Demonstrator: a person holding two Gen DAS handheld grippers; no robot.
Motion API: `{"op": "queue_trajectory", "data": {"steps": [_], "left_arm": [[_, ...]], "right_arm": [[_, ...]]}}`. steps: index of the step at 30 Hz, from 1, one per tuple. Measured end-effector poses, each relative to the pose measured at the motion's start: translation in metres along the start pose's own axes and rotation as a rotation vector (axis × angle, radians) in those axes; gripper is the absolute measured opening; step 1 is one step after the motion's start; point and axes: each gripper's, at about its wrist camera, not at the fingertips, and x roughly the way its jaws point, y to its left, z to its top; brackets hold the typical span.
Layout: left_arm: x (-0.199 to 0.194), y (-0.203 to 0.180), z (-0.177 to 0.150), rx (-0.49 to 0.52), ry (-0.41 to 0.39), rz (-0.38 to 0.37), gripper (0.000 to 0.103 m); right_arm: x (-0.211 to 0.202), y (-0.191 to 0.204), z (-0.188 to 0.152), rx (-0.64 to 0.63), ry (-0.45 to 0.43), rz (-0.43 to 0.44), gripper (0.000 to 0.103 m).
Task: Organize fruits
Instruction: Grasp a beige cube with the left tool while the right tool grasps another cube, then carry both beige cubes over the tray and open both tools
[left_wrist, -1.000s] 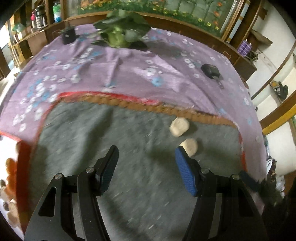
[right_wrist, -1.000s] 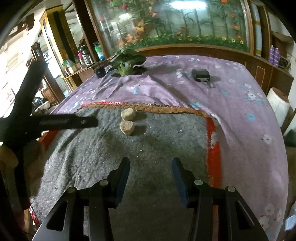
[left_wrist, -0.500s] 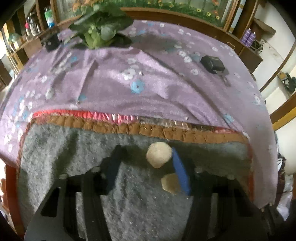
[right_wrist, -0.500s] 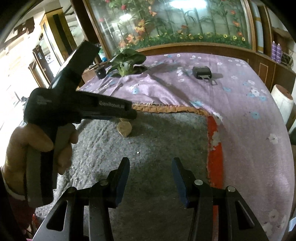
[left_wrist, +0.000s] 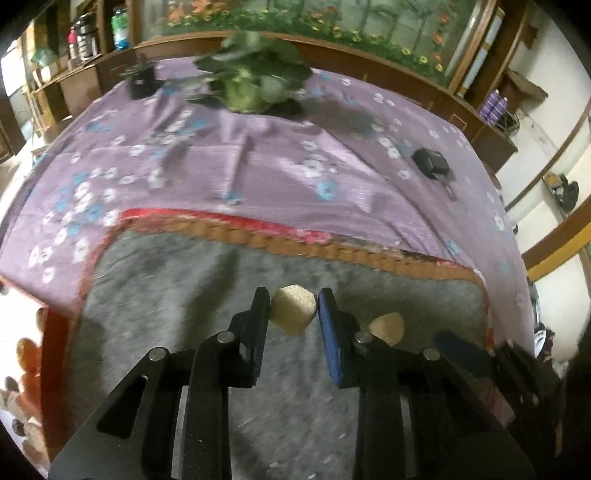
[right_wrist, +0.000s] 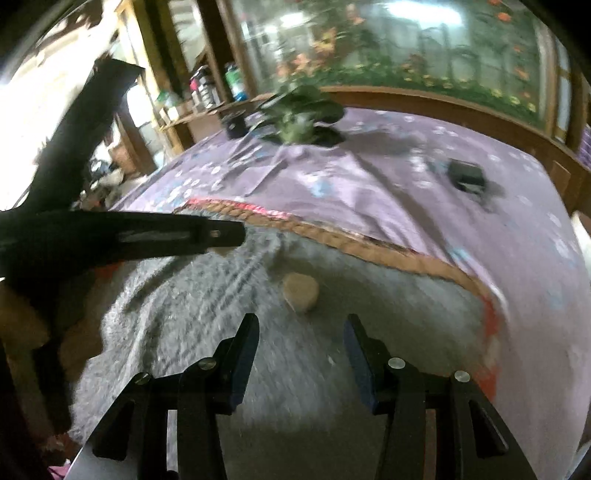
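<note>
A grey felt mat (left_wrist: 155, 295) lies over the purple flowered cloth (left_wrist: 258, 162). My left gripper (left_wrist: 293, 314) is closing on one tan fruit (left_wrist: 293, 309), pads at its sides. My right gripper (right_wrist: 301, 349) hangs spread and empty just short of the second fruit (right_wrist: 301, 291). I judge this the pickup; next comes a firm lift.

Home: floral bedsheet (left_wrist: 258, 173), wood shelves (left_wrist: 55, 85) w/ bottles.

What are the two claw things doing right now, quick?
Left gripper: jaws closing on a tan fruit, pads touching both its sides.
Right gripper: open, holding nothing; another tan fruit lies just ahead on the grey mat.
</note>
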Motion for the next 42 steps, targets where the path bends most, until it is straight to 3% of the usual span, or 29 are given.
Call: {"op": "queue_trajectory", "data": {"steps": [2, 3, 4, 7, 17, 26, 42], "left_arm": [[-0.007, 0.006, -0.005, 0.001, -0.009, 0.015, 0.026], [-0.009, 0.009, -0.007, 0.005, -0.013, 0.022, 0.026], [-0.011, 0.011, -0.01, 0.007, -0.017, 0.029, 0.026], [-0.017, 0.02, -0.018, 0.006, -0.025, 0.045, 0.026], [-0.047, 0.05, -0.046, 0.0, -0.076, 0.109, 0.026], [-0.088, 0.091, -0.072, -0.031, -0.137, 0.19, 0.026], [-0.129, 0.179, -0.108, -0.158, -0.165, 0.286, 0.026]], "right_arm": [[0.015, 0.006, 0.008, -0.044, 0.015, -0.014, 0.046], [0.021, 0.009, 0.01, -0.067, 0.024, -0.025, 0.04], [0.026, 0.01, 0.011, -0.083, 0.032, -0.041, 0.024], [0.034, 0.01, 0.009, -0.106, 0.04, -0.075, 0.024], [-0.001, 0.037, -0.005, -0.063, -0.004, -0.032, 0.024], [-0.017, 0.114, -0.007, -0.147, -0.047, 0.058, 0.023], [0.0, 0.225, -0.001, -0.279, -0.031, 0.192, 0.023]]}}
